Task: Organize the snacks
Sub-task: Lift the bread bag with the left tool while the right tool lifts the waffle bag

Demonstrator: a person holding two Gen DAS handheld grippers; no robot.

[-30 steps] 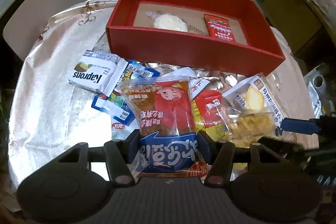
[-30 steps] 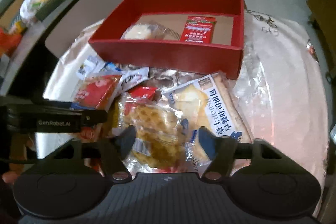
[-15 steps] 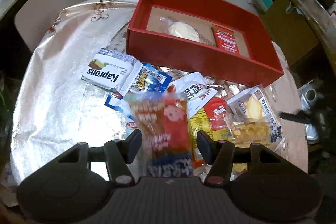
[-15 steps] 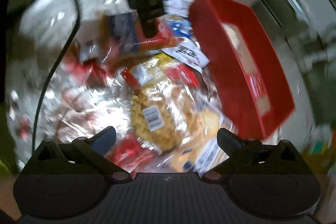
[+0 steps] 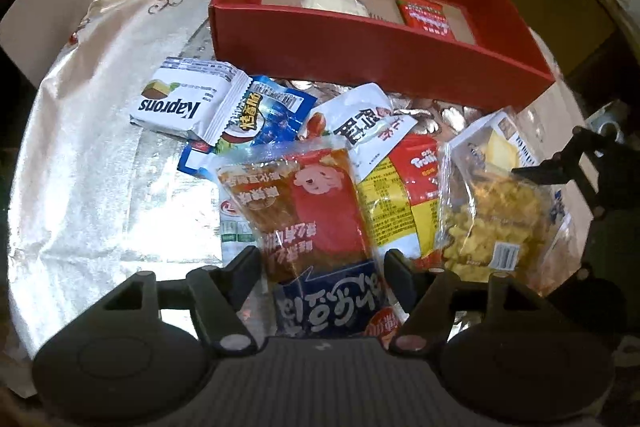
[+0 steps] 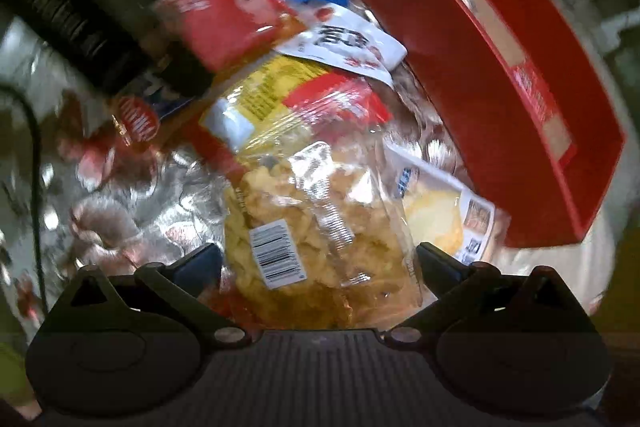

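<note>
1. The step in hand, as I judge it, is a double pick-up from the heap of snacks so both packets can go into the red box [image 5: 384, 55]. The left gripper [image 5: 322, 263] straddles the red-and-orange packet [image 5: 316, 211]; its jaws are opening, and the pads appear to stand just clear of the wrapper's edges, so it is released rather than grasping.
2. The right gripper [image 6: 318, 265] hangs over the clear bag of yellow crisps [image 6: 308, 227] with its jaws spread wide, a finger on each side and neither pressing — released too.
3. To do this well, each gripper should sink until the pads bracket the body of its packet, not only the crinkly seam, and should close square-on; film wrappers slip and buckle if pinched at a corner.
4. The crisps are brittle, so a gentle closing would spare them. That bag lies partly over the yellow-and-red packet [image 6: 296, 87] and beside a cake packet [image 6: 436, 211], so a straight lift would avoid dragging the neighbours.
5. The two grippers work close together; staggering the lifts would keep them from knocking.
6. The snacks lie jumbled on the silvery cloth of the tabletop [image 5: 88, 163], just in front of the box, which already holds a round pale bun [image 5: 332, 1] and a red sachet [image 5: 426, 15] on its cardboard floor.
</note>
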